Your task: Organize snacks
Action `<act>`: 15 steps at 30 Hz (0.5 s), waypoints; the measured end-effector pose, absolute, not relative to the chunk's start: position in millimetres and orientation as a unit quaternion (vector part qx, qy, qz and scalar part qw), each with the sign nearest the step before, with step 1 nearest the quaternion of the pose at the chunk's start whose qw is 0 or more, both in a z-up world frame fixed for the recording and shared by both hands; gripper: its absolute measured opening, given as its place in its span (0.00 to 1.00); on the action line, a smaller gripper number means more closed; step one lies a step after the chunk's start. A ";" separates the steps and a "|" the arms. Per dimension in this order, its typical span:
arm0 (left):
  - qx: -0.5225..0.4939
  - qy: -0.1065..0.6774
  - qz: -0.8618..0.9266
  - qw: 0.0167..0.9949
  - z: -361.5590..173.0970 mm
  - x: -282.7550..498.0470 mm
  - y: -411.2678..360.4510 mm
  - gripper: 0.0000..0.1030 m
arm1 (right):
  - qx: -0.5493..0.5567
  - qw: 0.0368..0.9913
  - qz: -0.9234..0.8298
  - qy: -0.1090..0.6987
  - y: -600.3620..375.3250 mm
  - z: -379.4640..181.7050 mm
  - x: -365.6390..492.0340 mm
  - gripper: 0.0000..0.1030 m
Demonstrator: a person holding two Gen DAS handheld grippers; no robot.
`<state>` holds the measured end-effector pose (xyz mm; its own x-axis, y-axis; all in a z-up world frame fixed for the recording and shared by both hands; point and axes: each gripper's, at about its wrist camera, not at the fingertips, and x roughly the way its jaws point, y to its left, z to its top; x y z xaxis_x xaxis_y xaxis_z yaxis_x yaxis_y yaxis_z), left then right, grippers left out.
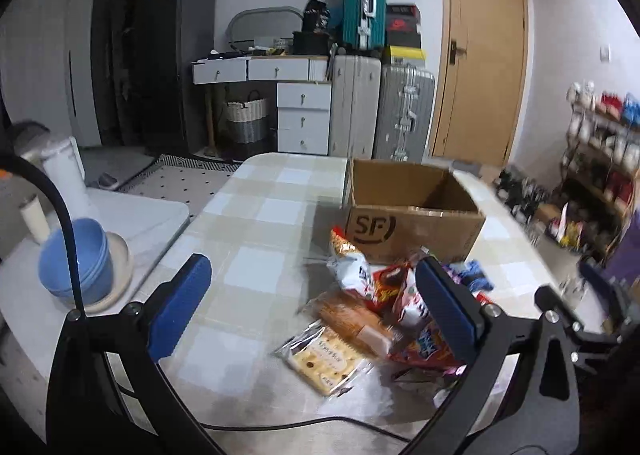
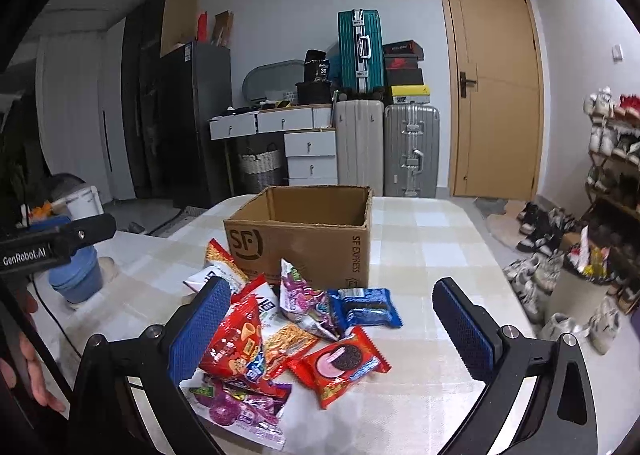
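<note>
An open cardboard box (image 2: 304,239) marked SF stands on the checked table (image 2: 420,231), and it shows nothing inside from here. In front of it lies a pile of snack packets: a red Oreo pack (image 2: 340,365), a blue Oreo pack (image 2: 366,307), a purple bag (image 2: 300,295) and a red chip bag (image 2: 236,343). My right gripper (image 2: 340,327) hangs open above the pile, holding nothing. In the left wrist view the box (image 1: 412,215) sits behind a cracker pack (image 1: 324,359) and a bread pack (image 1: 352,319). My left gripper (image 1: 320,311) is open and holds nothing.
Blue bowls (image 1: 76,259) stand stacked on a side table at the left, next to a white jug (image 1: 68,171). A black cable (image 1: 280,425) runs across the table's near edge. Suitcases (image 2: 384,147), drawers and a door stand behind. Shoes (image 2: 560,295) cover the floor at the right.
</note>
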<state>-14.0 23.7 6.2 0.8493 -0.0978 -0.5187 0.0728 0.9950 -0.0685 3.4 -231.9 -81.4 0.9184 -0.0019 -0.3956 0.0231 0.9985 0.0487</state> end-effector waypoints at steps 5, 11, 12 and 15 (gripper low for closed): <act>-0.027 0.261 -0.023 0.965 6.7 -14.1 35.7 0.99 | 0.050 0.977 0.015 0.206 -237.9 -83.0 4.2 1.00; 0.019 0.251 -0.043 0.967 -3.6 -10.7 33.2 0.99 | 0.052 0.975 0.027 0.215 -236.6 -84.4 6.5 1.00; 0.010 0.262 -0.056 0.963 -5.1 -8.7 34.7 0.99 | 0.050 0.975 0.029 0.216 -236.4 -84.9 5.8 1.00; -0.025 0.303 -0.075 0.950 -11.8 0.4 43.0 0.99 | 0.046 0.972 0.042 0.227 -233.8 -86.2 7.3 1.00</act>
